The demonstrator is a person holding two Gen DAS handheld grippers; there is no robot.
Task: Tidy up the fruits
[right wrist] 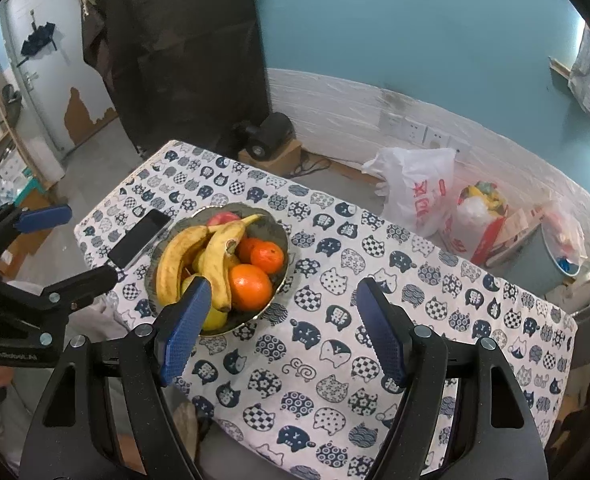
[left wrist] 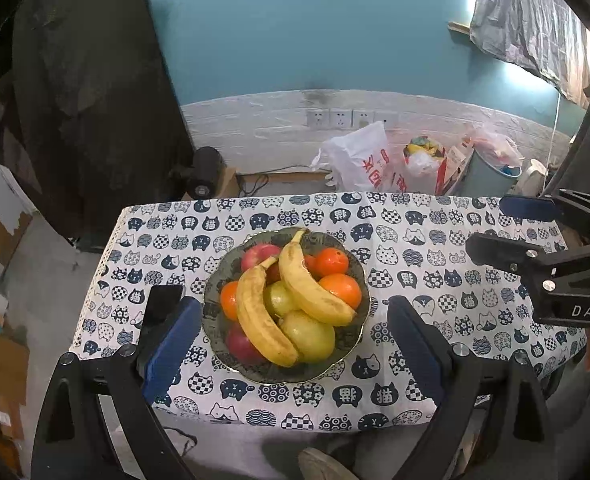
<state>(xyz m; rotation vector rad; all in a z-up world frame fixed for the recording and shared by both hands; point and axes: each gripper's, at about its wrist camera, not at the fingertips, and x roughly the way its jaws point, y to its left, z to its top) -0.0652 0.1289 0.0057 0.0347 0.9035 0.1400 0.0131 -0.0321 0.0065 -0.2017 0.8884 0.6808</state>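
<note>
A dark bowl stands on the cat-print tablecloth, heaped with fruit. Two bananas lie across oranges, red apples and green fruits. My left gripper hovers above and in front of the bowl, open, with nothing touching its blue pads. My right gripper is open too, above the cloth just right of the bowl, and it also shows at the right of the left wrist view. In the right wrist view the left gripper is at the left edge.
A black phone lies on the cloth against the bowl's left side. The cloth right of the bowl is bare. Behind the table, white plastic bags and a bin sit on the floor. A shoe shows below the near edge.
</note>
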